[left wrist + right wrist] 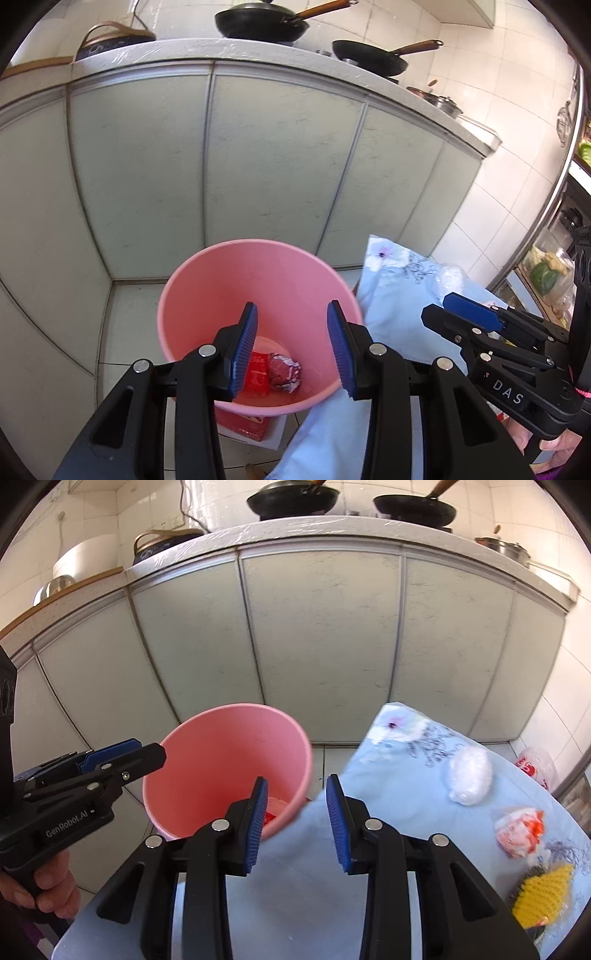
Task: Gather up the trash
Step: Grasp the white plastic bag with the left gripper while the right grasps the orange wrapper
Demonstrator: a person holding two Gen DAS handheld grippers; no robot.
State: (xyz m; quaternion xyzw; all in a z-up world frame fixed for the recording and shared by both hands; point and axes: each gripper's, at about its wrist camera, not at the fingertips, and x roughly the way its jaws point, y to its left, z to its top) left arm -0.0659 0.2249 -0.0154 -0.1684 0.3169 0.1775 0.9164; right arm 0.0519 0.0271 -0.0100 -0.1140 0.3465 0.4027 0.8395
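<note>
A pink bin (207, 291) stands on the floor beside the table; it also shows in the right wrist view (221, 760). Inside lie a red packet (257, 376) and a crumpled foil wad (284, 373). My left gripper (291, 347) is open and empty above the bin's mouth. My right gripper (297, 821) is open and empty over the table's left edge, next to the bin. On the light blue tablecloth (388, 797) lie a white crumpled bag (470, 775), a red-and-white wrapper (521, 830) and a yellow mesh scrubber (543, 893).
Pale cabinet doors (317, 646) rise behind the bin under a counter with two black pans (293, 498). A red box (247, 424) lies on the floor under the bin's near side. A plastic bag (535, 768) sits at the table's far right.
</note>
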